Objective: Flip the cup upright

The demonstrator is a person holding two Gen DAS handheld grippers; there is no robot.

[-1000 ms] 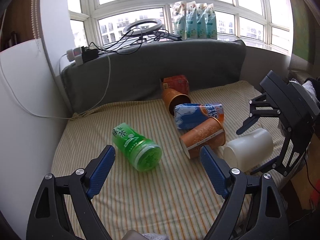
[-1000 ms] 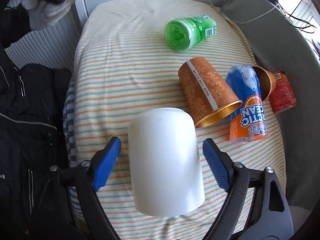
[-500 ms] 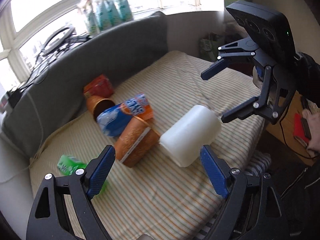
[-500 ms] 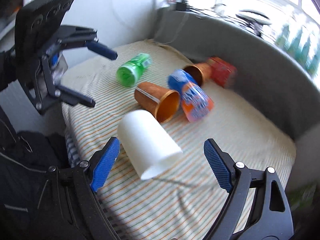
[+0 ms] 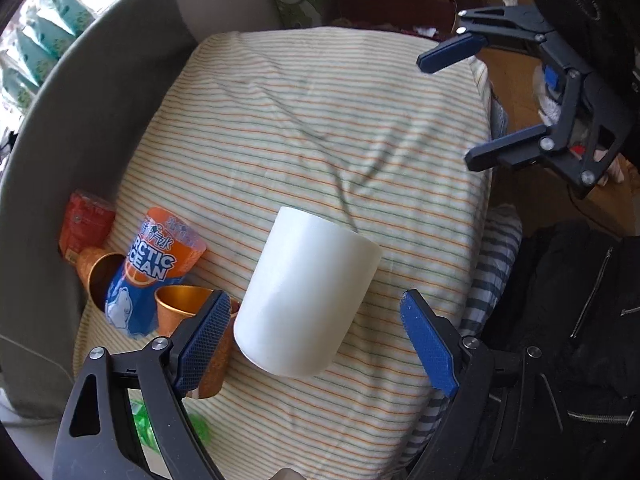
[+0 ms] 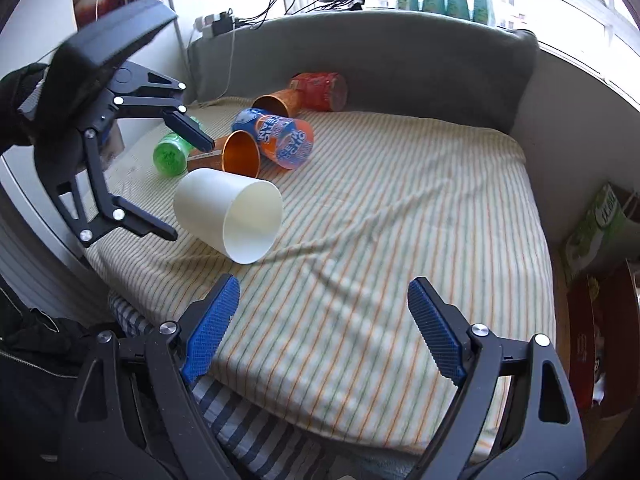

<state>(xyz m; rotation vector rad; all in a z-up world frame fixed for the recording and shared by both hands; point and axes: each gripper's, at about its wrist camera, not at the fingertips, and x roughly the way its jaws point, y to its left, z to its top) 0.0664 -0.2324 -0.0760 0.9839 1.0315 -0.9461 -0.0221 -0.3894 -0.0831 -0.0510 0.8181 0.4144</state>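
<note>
The smooth white plastic cup point(image 5: 308, 292) lies sideways between the spread fingers of the left gripper point(image 5: 316, 340), near the striped mattress point(image 5: 320, 120) edge; the right gripper point(image 6: 324, 328) gapes, empty, facing bare mattress.

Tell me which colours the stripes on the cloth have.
The cloth is cream with thin orange and green stripes, seen best in the right wrist view.

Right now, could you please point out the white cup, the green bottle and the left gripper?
white cup point(image 6: 208, 200), right wrist view, on its side wall.
green bottle point(image 6: 170, 156), right wrist view, on its round end.
left gripper point(image 5: 320, 340), left wrist view, midway between its fingertips.
</note>
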